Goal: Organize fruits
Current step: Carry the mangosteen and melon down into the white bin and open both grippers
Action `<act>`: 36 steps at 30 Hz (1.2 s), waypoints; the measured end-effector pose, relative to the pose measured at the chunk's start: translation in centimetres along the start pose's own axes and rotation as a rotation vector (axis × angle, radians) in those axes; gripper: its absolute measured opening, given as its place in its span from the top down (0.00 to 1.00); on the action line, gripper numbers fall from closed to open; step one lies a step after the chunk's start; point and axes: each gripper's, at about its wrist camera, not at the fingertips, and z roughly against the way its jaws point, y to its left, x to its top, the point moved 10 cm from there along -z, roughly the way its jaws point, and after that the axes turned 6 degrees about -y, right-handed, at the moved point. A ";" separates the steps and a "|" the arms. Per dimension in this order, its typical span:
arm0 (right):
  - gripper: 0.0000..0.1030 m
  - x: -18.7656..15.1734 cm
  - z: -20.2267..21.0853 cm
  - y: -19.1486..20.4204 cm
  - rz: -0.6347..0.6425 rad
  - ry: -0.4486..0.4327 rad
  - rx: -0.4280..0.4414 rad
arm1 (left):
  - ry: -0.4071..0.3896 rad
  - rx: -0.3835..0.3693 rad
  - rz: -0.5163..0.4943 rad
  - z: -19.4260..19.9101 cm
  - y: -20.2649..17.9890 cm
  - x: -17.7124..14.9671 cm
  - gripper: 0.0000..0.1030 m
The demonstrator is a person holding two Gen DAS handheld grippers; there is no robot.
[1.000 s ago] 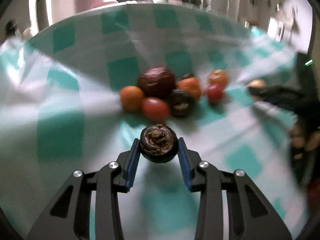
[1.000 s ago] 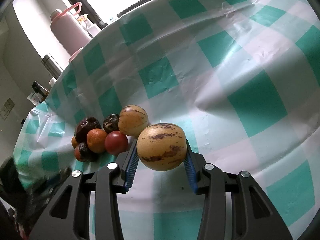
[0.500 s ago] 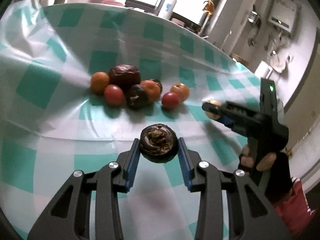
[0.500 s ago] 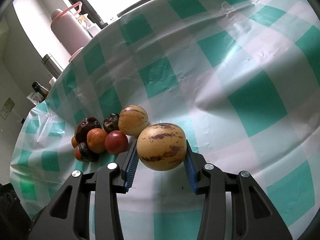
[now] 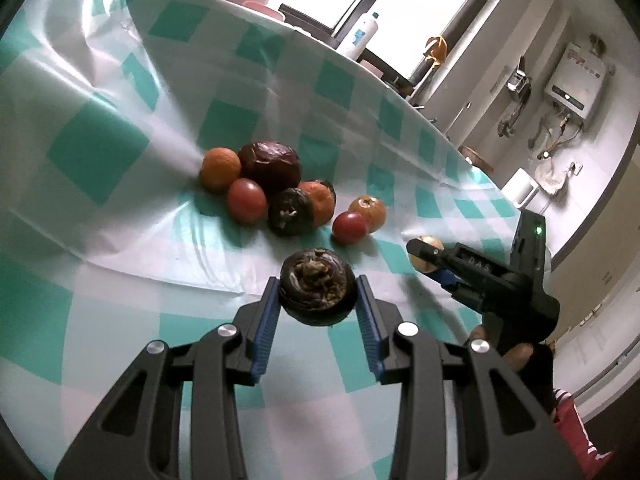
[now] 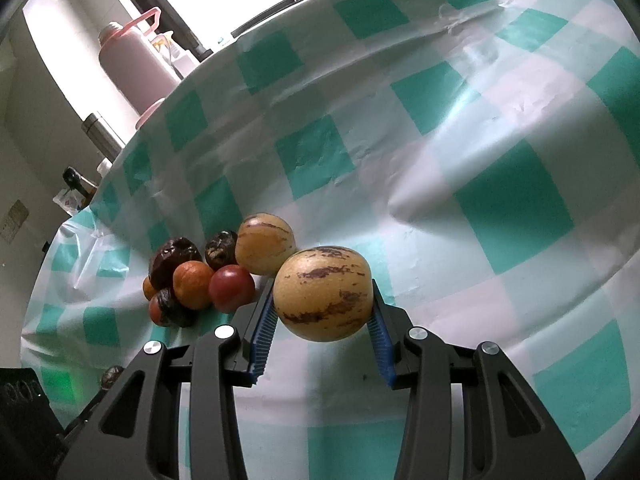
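My left gripper (image 5: 318, 300) is shut on a dark, wrinkled mangosteen (image 5: 318, 297), held just in front of a cluster of fruit (image 5: 276, 188) on the checked tablecloth. My right gripper (image 6: 322, 300) is shut on a yellow pepino melon with brown streaks (image 6: 323, 292), low over the cloth to the right of the same cluster (image 6: 200, 276). A second pepino melon (image 6: 264, 243) lies at the cluster's edge. The right gripper also shows in the left wrist view (image 5: 430, 258), to the right of the fruit.
The cluster holds oranges (image 5: 221, 169), red tomatoes (image 5: 247, 200), and dark fruits (image 5: 270, 166). A pink bottle (image 6: 134, 68) and a steel flask (image 6: 102, 136) stand past the table's far edge. A white bottle (image 5: 360, 40) stands by the window.
The left gripper has drawn back and swung left with the mangosteen, so the cluster sits further off and the right gripper shows more fully. The right gripper has stayed still.
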 end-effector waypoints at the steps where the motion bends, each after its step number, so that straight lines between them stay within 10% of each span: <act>1: 0.59 0.0 0.1 0.0 -0.002 -0.004 0.001 | -0.001 -0.004 0.004 0.0 0.0 0.0 0.63; 14: 0.59 -5.1 10.8 0.4 0.306 -0.036 -0.178 | -0.029 -0.009 0.018 5.2 -2.9 -3.6 0.63; 36: 0.59 -14.6 36.4 -18.8 0.332 -0.134 -0.560 | 0.202 -0.415 -0.610 9.5 -32.1 -22.7 0.63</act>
